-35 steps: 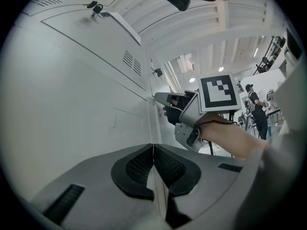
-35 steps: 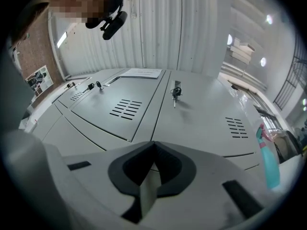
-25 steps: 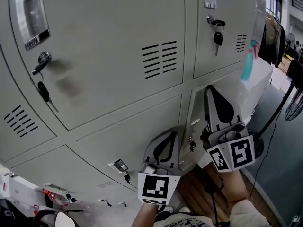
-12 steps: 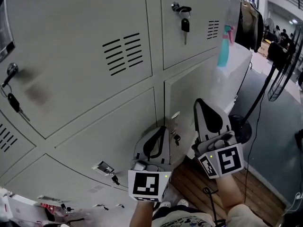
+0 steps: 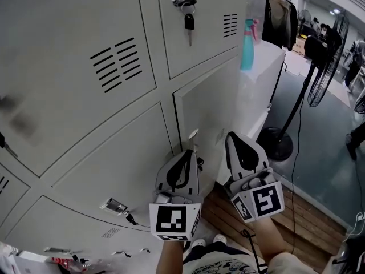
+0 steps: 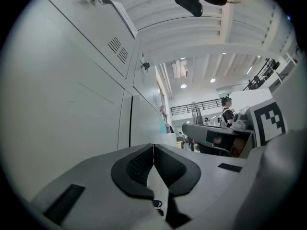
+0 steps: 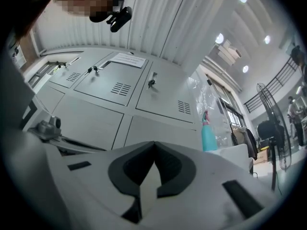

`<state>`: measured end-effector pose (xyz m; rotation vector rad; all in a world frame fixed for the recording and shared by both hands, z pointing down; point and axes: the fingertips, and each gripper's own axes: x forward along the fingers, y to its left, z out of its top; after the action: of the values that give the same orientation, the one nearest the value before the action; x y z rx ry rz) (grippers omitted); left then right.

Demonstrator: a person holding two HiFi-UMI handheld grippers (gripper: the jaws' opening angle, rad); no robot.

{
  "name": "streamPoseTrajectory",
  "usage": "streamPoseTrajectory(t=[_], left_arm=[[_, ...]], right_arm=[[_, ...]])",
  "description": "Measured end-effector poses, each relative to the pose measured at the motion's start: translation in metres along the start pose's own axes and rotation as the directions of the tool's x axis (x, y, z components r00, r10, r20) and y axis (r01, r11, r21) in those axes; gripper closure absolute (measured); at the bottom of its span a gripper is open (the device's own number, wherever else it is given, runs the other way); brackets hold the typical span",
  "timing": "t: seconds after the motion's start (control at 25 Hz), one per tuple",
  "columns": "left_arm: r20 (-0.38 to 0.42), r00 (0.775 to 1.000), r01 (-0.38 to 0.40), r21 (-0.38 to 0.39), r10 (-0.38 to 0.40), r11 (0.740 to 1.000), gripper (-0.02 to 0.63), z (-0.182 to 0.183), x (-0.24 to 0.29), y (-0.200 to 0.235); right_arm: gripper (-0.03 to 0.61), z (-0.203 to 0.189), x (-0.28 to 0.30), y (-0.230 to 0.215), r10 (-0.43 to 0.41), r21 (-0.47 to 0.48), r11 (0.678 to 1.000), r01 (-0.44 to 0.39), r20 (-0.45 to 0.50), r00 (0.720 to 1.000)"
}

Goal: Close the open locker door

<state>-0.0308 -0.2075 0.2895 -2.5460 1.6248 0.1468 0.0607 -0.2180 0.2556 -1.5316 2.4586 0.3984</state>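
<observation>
A bank of grey lockers fills the head view. The lower right locker door (image 5: 208, 104) looks nearly flush with its frame, a dark seam down its left edge; a small latch and hanging keys (image 5: 199, 163) sit by that edge. My left gripper (image 5: 188, 152) points at that corner, shut and empty, its tips close to the door. My right gripper (image 5: 231, 135) is beside it, in front of the same door, shut with nothing held. The left gripper view shows the left gripper (image 6: 153, 145) with jaws together alongside the locker wall (image 6: 72, 95). In the right gripper view the right gripper (image 7: 154, 143) faces the door (image 7: 158, 131).
A teal spray bottle (image 5: 246, 39) stands on a white cabinet (image 5: 265, 76) right of the lockers. A standing fan (image 5: 320, 67) with its round base (image 5: 278, 142) is further right. A key (image 5: 188, 19) hangs in the upper locker. Wooden slats (image 5: 299, 210) lie underfoot.
The head view has swung to the right, so the lockers slid left in view. Both grippers stayed shut and drifted slightly left and lower in view, still by the lower right door.
</observation>
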Motion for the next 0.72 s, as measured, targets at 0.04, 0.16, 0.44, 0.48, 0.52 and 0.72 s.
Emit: streamPoseTrajectory(t=[0.04,0.16,0.44,0.48,0.52,0.72], left_arm=[[0.0,1.0,0.005,-0.004,-0.005,1.0,0.606,-0.001,0.0,-0.002],[0.0,1.0,0.025,-0.023,-0.025,0.999,0.606,-0.006,0.002,-0.009],[-0.008,0.999,0.047,-0.026,-0.047,0.999,0.606,-0.009,0.004,-0.015],[-0.009,0.999,0.048,-0.027,-0.049,0.998,0.606,-0.01,0.004,-0.014],[-0.011,0.999,0.049,-0.028,-0.049,0.998,0.606,-0.011,0.004,-0.014],[-0.01,0.999,0.049,-0.032,-0.049,0.998,0.606,-0.012,0.005,-0.011]], right_arm=[[0.588,-0.001,-0.003,0.0,-0.004,-0.001,1.0,0.004,-0.004,1.0],[0.588,-0.002,-0.011,-0.003,-0.02,0.004,1.0,0.02,-0.014,1.0],[0.588,-0.007,-0.022,-0.015,-0.075,0.029,0.997,0.075,-0.034,0.997],[0.588,-0.008,-0.023,-0.016,-0.082,0.03,0.996,0.083,-0.038,0.996],[0.588,-0.01,-0.023,-0.017,-0.089,0.03,0.996,0.09,-0.043,0.995],[0.588,-0.02,-0.024,-0.017,-0.108,0.042,0.993,0.111,-0.069,0.992]])
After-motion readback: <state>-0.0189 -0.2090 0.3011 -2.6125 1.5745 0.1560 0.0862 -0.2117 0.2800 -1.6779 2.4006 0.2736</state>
